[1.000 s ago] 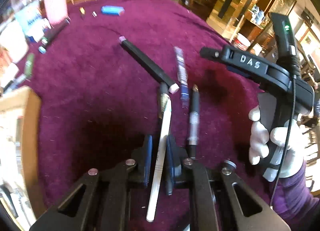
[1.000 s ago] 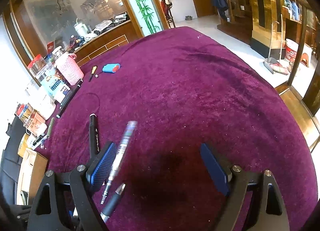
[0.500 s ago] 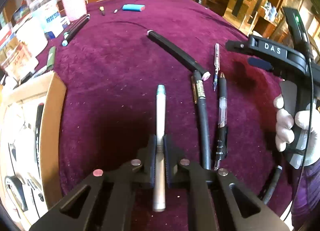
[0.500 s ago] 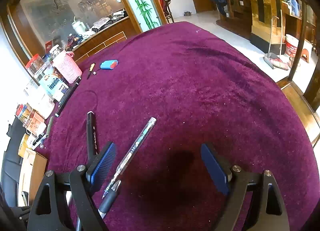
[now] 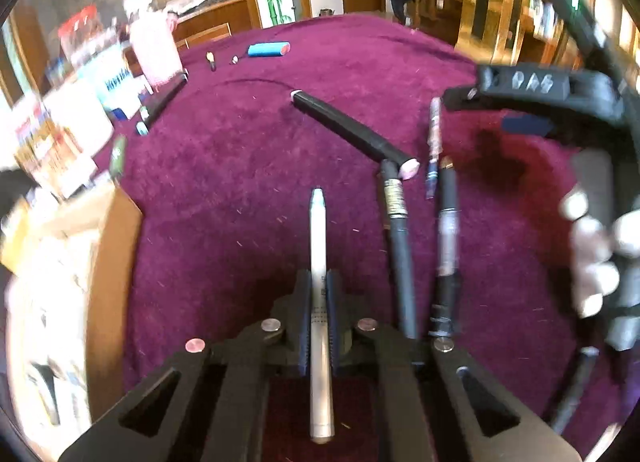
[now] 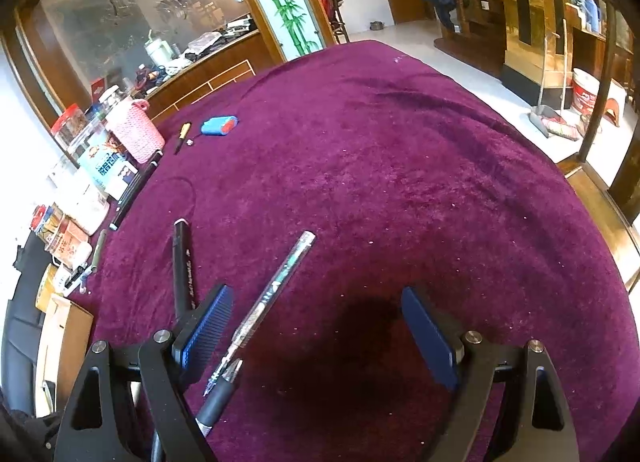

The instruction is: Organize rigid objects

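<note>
My left gripper (image 5: 319, 286) is shut on a silver-white pen (image 5: 318, 238) and holds it above the purple cloth, tip pointing away. To its right lie a black pen with a gold band (image 5: 396, 230), a clear pen with a black grip (image 5: 446, 238), a thin clear pen (image 5: 434, 142) and a long black stick with a pink end (image 5: 352, 130). My right gripper (image 6: 316, 326) is open and empty just above the cloth; it also shows at the right of the left wrist view (image 5: 532, 102). The thin clear pen (image 6: 276, 290) lies between its fingers, near the left one.
A cardboard box (image 5: 108, 262) stands at the table's left edge. A pink basket (image 6: 134, 130), jars and packets line the far left. A blue case (image 6: 218, 126), a small screwdriver (image 6: 182, 136) and two dark markers (image 6: 136, 190) lie at the back left. A black marker (image 6: 182, 266) lies by my right gripper's left finger.
My left gripper lifted the silver-white pen from among the other pens and carried it left, towards the box side. My right gripper stayed open, shifting slightly over the clear pen.
</note>
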A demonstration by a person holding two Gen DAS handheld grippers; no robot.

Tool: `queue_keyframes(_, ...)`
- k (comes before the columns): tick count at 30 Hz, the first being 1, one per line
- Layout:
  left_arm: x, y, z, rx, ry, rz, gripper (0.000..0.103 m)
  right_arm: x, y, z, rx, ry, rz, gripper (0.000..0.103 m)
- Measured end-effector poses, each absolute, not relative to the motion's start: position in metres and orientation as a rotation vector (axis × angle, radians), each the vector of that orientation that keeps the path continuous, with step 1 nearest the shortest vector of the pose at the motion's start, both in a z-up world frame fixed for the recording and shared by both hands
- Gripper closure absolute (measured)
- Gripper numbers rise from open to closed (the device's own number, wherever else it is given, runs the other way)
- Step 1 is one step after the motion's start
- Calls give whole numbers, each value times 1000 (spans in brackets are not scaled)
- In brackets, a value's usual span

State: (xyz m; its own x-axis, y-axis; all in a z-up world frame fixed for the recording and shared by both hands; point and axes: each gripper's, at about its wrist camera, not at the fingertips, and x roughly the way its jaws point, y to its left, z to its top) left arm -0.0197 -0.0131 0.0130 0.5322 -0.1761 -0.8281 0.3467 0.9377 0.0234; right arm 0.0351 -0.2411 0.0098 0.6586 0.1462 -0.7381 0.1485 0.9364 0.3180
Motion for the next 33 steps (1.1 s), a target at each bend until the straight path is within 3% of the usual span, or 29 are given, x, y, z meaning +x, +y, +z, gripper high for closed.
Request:
queue_keyframes(15, -107, 96, 89, -160, 781, -395, 96, 39, -223, 20, 343, 890, 83, 14)
queue_keyframes(22, -116, 141, 83, -249, 770, -371, 96, 75, -150, 40, 87, 976, 160, 16)
queue_keyframes(25, -119, 163, 82, -282, 764, -339, 96, 95, -123, 31, -8, 1023, 154, 26)
queue_keyframes(29, -122, 198, 80, -318, 764, -280, 96, 114, -104, 8, -76, 1103, 134, 47)
queue_keyframes(31, -124, 214, 78, -330, 768, -248, 96, 117, -103, 5, -75, 1097, 132, 50)
queue_keyframes(32, -125, 219, 77, -333, 771, -236, 96, 118, -104, 5, -69, 1098, 136, 60)
queue_keyframes(33, -125, 226, 76, -341, 775, -223, 96, 118, -105, 6, -64, 1096, 137, 81)
